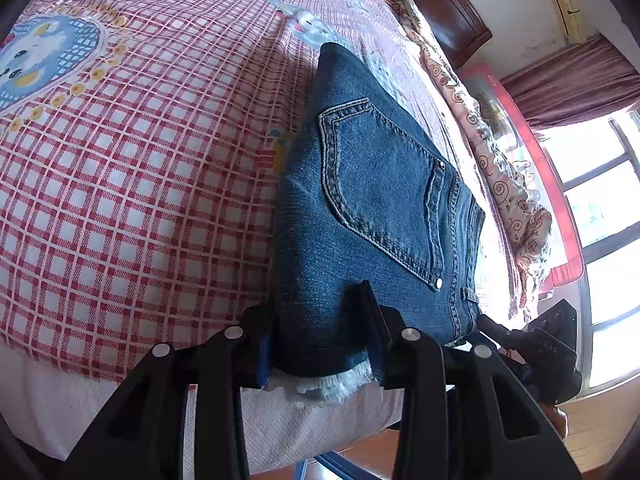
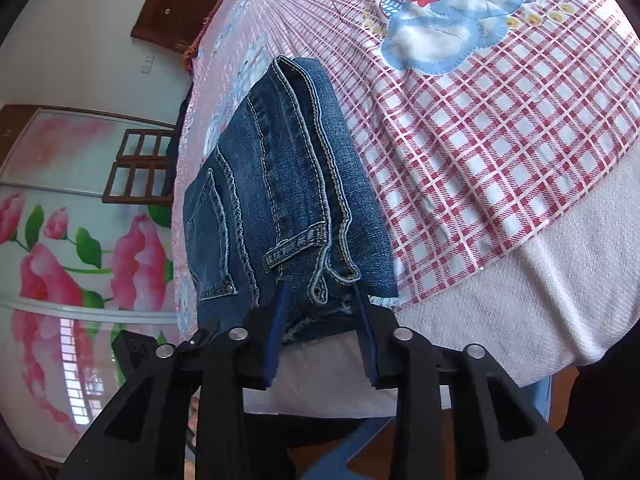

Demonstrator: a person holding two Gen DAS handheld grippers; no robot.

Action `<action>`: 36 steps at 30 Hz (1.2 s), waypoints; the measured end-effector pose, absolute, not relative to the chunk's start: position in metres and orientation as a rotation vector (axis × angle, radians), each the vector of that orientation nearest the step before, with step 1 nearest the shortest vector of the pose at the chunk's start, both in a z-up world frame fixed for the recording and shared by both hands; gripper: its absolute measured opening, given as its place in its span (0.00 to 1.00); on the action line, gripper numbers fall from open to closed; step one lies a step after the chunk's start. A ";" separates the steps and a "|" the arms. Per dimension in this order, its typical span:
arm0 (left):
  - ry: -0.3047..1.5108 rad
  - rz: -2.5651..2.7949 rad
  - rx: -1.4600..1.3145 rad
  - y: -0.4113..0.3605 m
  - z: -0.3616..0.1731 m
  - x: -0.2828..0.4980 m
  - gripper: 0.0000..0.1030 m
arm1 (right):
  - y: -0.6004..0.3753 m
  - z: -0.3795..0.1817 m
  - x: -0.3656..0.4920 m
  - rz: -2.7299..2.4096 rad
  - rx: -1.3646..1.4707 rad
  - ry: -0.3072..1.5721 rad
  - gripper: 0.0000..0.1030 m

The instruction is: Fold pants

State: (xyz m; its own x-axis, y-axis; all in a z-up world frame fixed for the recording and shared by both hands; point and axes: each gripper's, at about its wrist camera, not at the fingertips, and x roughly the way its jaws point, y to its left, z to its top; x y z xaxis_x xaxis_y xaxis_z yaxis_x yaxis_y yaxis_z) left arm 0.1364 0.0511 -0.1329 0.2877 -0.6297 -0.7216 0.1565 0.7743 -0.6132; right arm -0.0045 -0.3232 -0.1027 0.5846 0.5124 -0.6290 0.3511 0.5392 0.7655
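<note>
Sunlit window (image 1: 600,208), maroon curtain (image 1: 576,76), wooden headboard (image 1: 436,4), floral wardrobe (image 2: 60,264).

Both cameras ride just behind their grippers, tilted down across the bed (image 1: 132,200) from its near edge. The left view sits very close over the jeans (image 1: 372,208), facing the headboard (image 1: 448,12) at upper right and the window (image 1: 600,200) at right. The right view, equally near, faces the wardrobe (image 2: 60,240) at left. They share the jeans (image 2: 288,200) and the checked sheet (image 2: 480,160).
</note>
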 end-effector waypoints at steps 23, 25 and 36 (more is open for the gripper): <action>1.066 -0.634 -0.275 0.040 -0.071 0.160 0.86 | -0.387 -0.081 0.014 0.159 1.014 0.806 0.47; 1.079 -0.643 -0.309 0.040 -0.069 0.168 0.88 | -0.386 -0.089 0.028 0.165 1.018 0.831 0.46; 1.115 -0.647 -0.449 0.067 -0.085 0.175 0.89 | -0.378 -0.111 0.059 0.197 1.024 0.887 0.46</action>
